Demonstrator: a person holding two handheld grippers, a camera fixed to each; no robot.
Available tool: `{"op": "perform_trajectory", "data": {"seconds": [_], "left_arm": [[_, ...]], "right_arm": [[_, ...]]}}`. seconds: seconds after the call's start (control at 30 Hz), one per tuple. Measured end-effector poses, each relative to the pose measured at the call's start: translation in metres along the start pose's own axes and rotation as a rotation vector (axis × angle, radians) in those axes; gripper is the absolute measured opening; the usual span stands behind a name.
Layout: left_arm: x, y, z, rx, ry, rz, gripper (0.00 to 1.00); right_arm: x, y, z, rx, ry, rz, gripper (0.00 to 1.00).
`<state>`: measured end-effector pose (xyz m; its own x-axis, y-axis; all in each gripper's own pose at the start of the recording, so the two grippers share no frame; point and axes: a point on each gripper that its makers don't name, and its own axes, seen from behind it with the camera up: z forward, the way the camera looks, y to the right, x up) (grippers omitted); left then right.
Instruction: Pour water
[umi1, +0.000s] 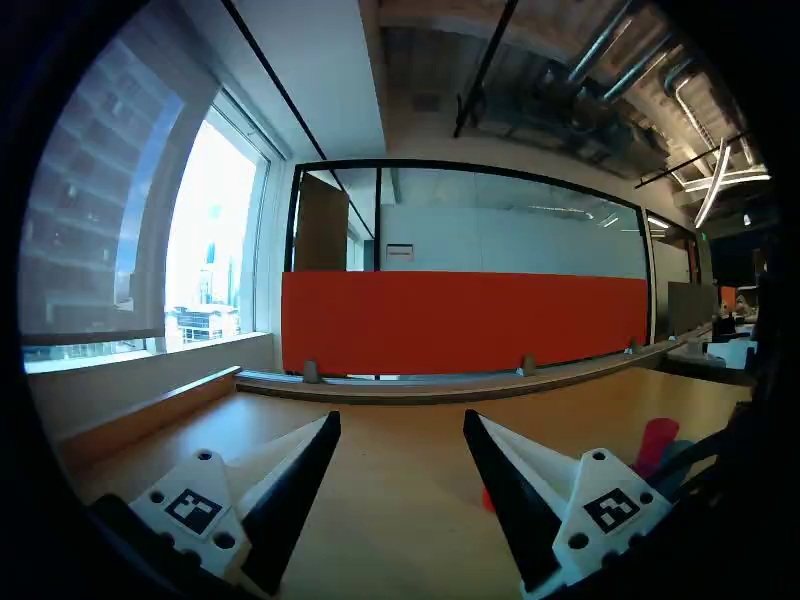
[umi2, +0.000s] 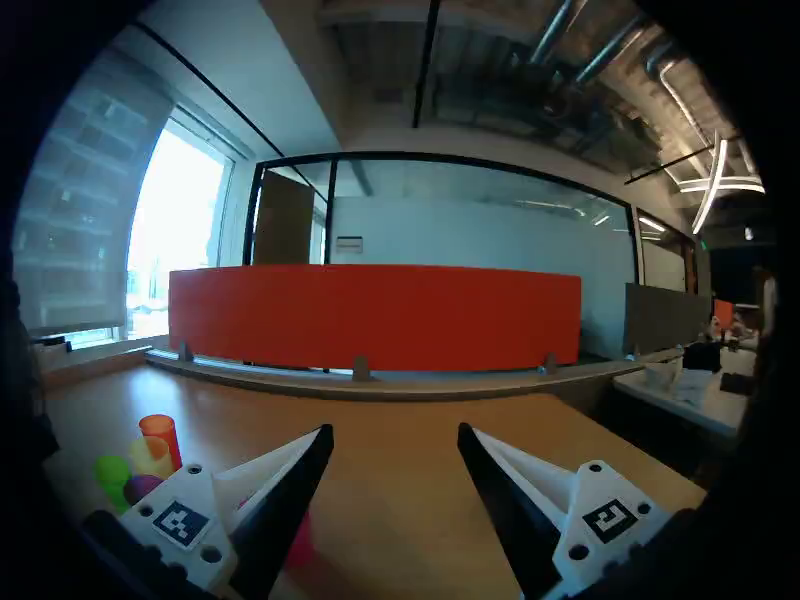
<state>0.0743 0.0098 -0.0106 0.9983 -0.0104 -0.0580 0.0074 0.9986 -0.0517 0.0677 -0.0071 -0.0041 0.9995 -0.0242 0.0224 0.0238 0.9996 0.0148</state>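
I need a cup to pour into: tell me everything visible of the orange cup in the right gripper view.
The orange cup is a tall, narrow tumbler, seemingly translucent plastic, standing upright on the wooden table at the view's lower left. A yellow cup, a green cup and a purple cup crowd its near side, hiding its base; whether they touch it is unclear. Its contents cannot be made out. The open right hand-held gripper is apart from it.
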Motion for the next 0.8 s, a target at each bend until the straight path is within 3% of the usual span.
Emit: {"op": "perform_trajectory", "data": {"seconds": [0.2,0.4,0.8], "left_arm": [[-0.002,0.001,-0.001,0.017,0.02,0.03,0.91],[-0.011,-0.008,0.001,0.055,0.029,0.028,0.91],[-0.035,-0.009,0.002,0.071,0.019,0.051,0.91]], "right_arm": [[0.005,-0.001,0.0,-0.005,-0.009,0.02,0.96],[0.007,0.004,-0.002,-0.03,-0.019,0.031,0.96],[0.007,0.004,-0.005,-0.045,-0.037,0.018,0.96]]}}
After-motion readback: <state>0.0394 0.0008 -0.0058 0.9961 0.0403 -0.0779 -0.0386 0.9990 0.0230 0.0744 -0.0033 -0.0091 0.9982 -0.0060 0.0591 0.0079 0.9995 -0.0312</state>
